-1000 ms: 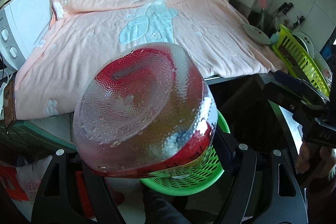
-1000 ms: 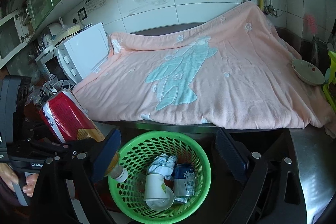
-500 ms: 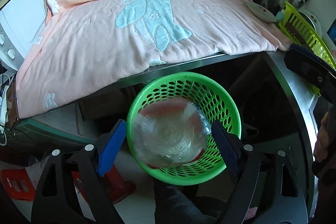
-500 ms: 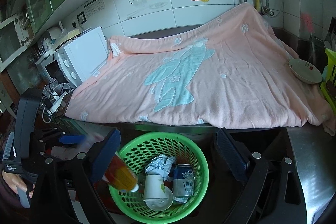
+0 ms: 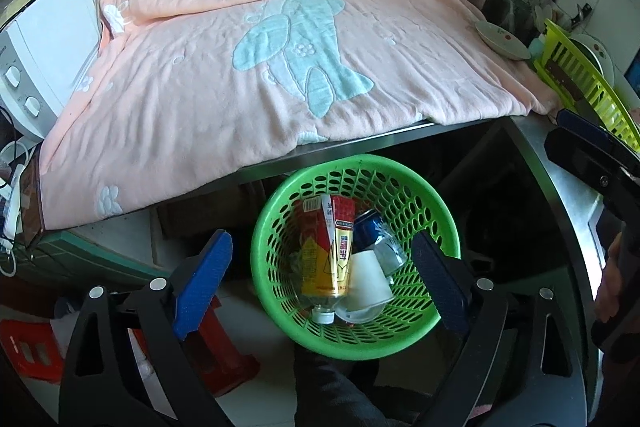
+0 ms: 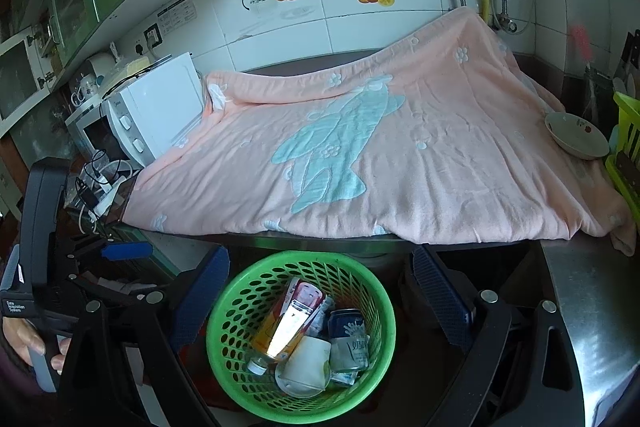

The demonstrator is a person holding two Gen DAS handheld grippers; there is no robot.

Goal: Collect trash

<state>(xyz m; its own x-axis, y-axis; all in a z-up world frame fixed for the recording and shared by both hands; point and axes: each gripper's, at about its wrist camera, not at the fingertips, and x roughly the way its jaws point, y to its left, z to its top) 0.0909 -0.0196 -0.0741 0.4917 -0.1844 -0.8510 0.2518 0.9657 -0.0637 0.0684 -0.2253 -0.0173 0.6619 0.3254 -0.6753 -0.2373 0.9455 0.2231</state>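
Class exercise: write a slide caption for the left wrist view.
Open left gripper above green basket holding bottle, cup, can.

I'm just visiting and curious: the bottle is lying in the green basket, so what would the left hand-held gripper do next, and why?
Probably lift away. The left hand-held gripper has just been opening and holds nothing; the bottle lies in the green basket with a cup and can. The pink blanket shows no more trash.

one green basket, one plastic bottle, one can, one paper cup, one pink blanket, one bowl, one white oven, two grippers
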